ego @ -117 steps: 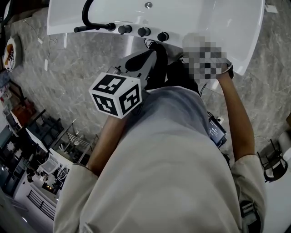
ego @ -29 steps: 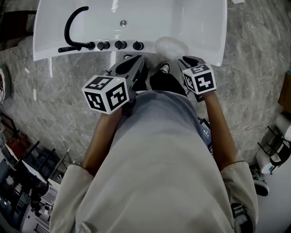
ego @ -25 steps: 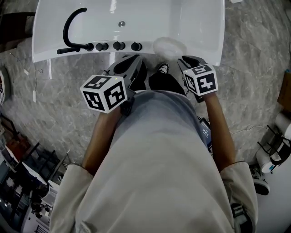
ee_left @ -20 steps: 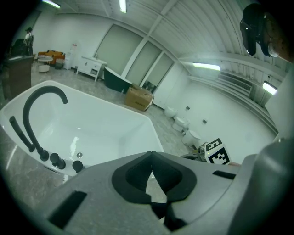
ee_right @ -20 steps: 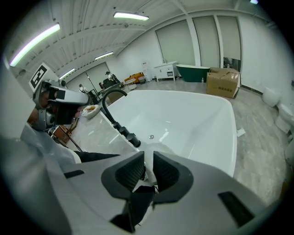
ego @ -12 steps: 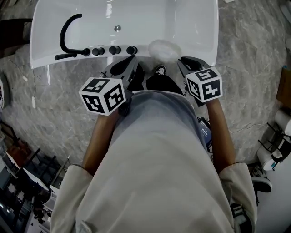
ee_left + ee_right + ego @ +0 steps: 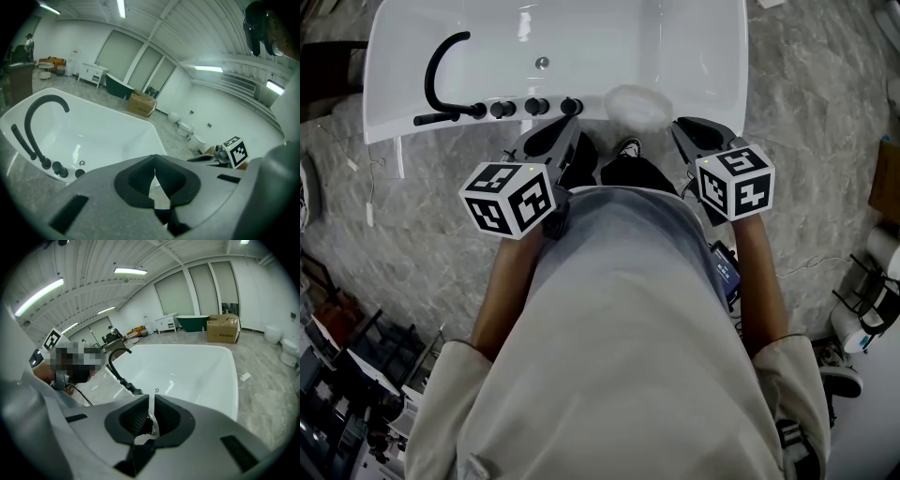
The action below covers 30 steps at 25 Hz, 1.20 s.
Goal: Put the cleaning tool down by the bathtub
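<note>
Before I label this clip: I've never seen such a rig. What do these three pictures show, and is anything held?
No robot: a person stands at a white bathtub, a two-jawed tool in each hand; the marker cubes are part of the tools. The top-down picture comes from a camera on the person's head. The other two come from cameras riding on the left tool and the right tool, looking along their jaws. On the tub's near rim sits a round white scrubber, near the black faucet knobs. Nothing is held: the left jaws are shut; the right jaws have just been closing, a slit apart, nothing between them.
</note>
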Available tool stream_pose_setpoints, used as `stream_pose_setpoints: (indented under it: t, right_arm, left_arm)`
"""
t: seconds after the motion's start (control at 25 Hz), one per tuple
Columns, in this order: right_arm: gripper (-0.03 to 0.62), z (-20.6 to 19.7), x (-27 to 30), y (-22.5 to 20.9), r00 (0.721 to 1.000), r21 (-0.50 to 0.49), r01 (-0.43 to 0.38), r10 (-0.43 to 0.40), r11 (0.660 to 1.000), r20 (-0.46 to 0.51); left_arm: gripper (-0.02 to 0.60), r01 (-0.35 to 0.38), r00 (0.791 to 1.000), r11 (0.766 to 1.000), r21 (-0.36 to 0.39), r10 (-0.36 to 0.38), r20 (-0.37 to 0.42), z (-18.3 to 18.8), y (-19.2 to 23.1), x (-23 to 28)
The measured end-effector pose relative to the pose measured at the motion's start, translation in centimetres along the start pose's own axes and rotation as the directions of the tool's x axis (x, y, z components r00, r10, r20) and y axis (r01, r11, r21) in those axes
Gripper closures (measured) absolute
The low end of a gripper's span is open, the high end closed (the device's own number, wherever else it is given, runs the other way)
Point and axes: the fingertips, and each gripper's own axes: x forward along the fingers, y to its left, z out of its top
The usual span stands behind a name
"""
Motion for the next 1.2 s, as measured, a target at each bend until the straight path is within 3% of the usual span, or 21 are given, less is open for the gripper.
stream_pose_setpoints:
  t: [0.28,0.64,1.2]
  right_arm:
    - [0.562,2.0,-2.1,0.0,0.993,0.129,-0.032,0.017,0.991,0.114]
    - [0.571,4.0,-5.5,-1.3,0.973,0.214,-0.022,-0.028,0.977,0.228]
    - [0.582,2.9,-5.2,-1.2,0.979,0.223,-0.008,-0.038,0.975,0.202]
  left_arm:
    - [0.578,-0.049,0.995,0.998,0.031,0.047,0.085,1.3,0.5,-1.5]
    - [0.578,-0.009,0.99,0.999,0.03,0.005,0.142,2.7,0.1,-2.1]
    - [0.578,-0.001,0.995,1.0,0.019,-0.001,0.098,2.1,0.3,-1.1]
